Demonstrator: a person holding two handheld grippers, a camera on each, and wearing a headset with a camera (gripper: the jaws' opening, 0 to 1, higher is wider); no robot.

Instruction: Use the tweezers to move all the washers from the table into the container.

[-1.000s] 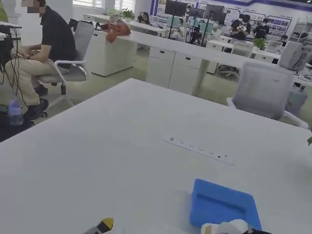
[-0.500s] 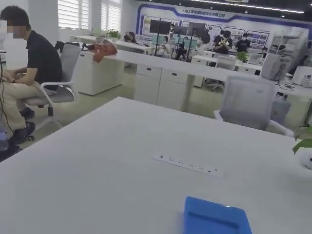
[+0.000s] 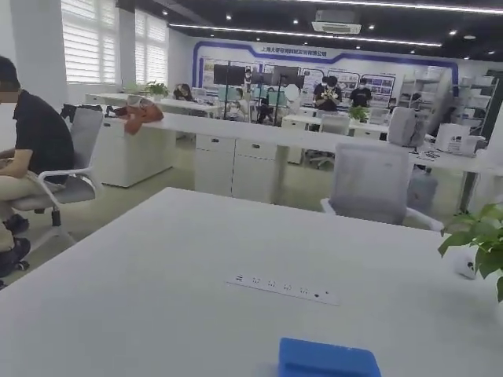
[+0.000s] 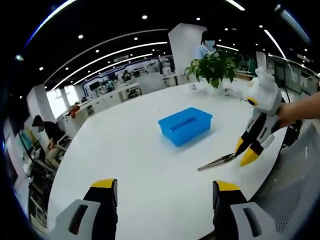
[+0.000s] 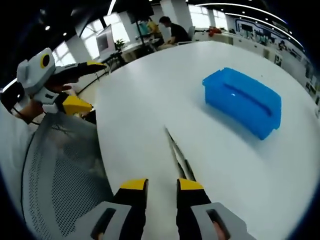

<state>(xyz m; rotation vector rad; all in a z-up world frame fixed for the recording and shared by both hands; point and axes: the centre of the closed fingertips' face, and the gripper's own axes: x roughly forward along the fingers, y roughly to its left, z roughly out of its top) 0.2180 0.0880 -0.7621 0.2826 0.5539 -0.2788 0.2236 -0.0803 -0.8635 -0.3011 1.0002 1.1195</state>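
Note:
The blue container (image 3: 328,360) sits on the white table (image 3: 157,298), at the bottom edge of the head view. It stands open-topped in the left gripper view (image 4: 185,125) and the right gripper view (image 5: 243,101). My right gripper (image 5: 161,185) is shut on the metal tweezers (image 5: 176,152), whose tips point over the table short of the container. From the left gripper view, the right gripper (image 4: 244,152) holds the tweezers (image 4: 215,161) near the table's edge. My left gripper (image 4: 165,186) is open and empty, also seen as the left gripper (image 5: 84,85) off the table's side.
A power strip (image 3: 283,287) is set into the table beyond the container. A potted plant (image 3: 479,239) stands at the right end. A grey mesh chair (image 5: 55,180) is under my grippers, and another chair (image 3: 369,184) faces the far side.
The head camera has tilted upward, so the container sits lower in its picture and the gripper tip at its bottom edge is out of frame.

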